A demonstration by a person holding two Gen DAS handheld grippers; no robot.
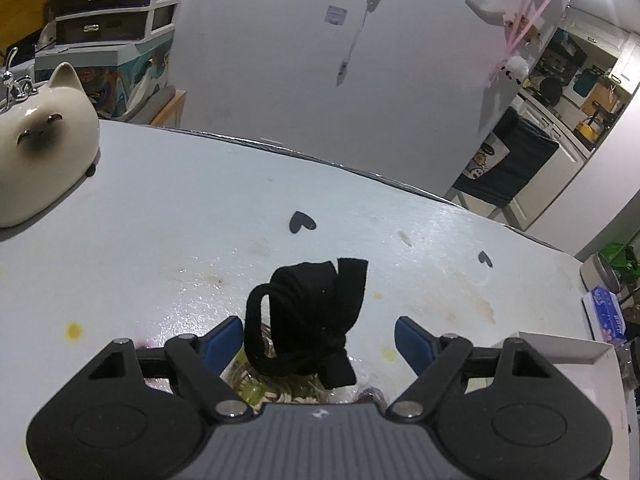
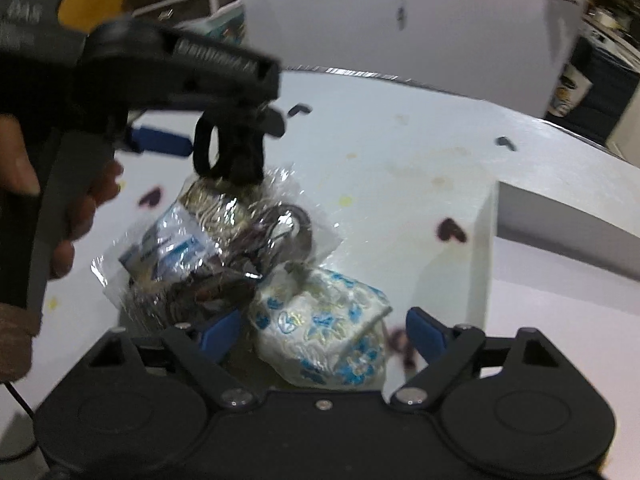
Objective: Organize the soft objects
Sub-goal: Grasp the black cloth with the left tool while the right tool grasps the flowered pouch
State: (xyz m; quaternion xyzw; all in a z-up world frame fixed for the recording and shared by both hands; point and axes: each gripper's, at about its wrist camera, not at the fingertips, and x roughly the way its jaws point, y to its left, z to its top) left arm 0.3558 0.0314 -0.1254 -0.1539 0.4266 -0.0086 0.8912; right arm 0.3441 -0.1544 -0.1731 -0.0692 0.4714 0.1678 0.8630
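Note:
A black fabric hair tie bundle (image 1: 308, 316) sits between the wide-open fingers of my left gripper (image 1: 319, 340), on top of a clear plastic packet. In the right wrist view the left gripper (image 2: 224, 142) hovers at the same black bundle (image 2: 230, 152), above crinkly clear packets (image 2: 208, 248) of hair bands. My right gripper (image 2: 324, 334) is open, with a white pouch with blue flowers (image 2: 324, 332) lying between its fingers. Whether either gripper touches its object is unclear.
A white table (image 1: 180, 208) with dark heart stickers carries everything. A white open box (image 2: 560, 264) stands at the right. A ceramic cat-shaped container (image 1: 40, 148) sits at the far left. A tissue pack (image 1: 608, 312) lies at the right edge.

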